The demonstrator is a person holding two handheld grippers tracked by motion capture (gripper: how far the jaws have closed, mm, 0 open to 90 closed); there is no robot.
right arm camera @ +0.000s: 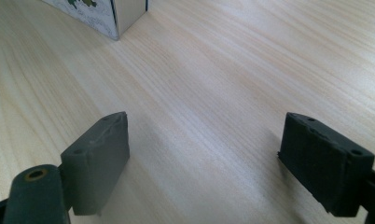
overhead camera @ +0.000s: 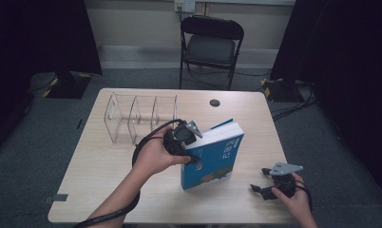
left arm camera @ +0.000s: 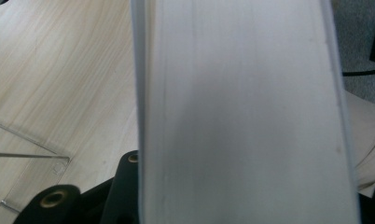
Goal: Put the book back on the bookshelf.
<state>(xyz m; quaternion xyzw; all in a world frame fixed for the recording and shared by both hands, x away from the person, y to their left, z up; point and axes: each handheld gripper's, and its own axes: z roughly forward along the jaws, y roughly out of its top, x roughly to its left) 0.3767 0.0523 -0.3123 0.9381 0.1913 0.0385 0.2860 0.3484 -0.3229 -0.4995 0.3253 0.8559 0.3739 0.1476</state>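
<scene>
- While the blue book stands on its lower edge near the middle of the wooden table, tilted with its cover toward the camera in the high view, the left gripper pinches it at the upper left corner, one jaw on each side of the block of pages.
- From the left gripper view, the pale page edges of the book run up between the black jaws (which show at the bottom, tight against the covers), so the tongs are pressed onto the book.
- A clear plastic divider rack lies on the table just behind and to the left of the book; whether the two touch I cannot tell.
- At the near right of the table, the right gripper rests low by the edge, well apart from the book.
- Its jaws stand spread wide in the right gripper view, with bare tabletop between them and a lower corner of the book farther off.
- Behind the table stands a black folding chair.
</scene>
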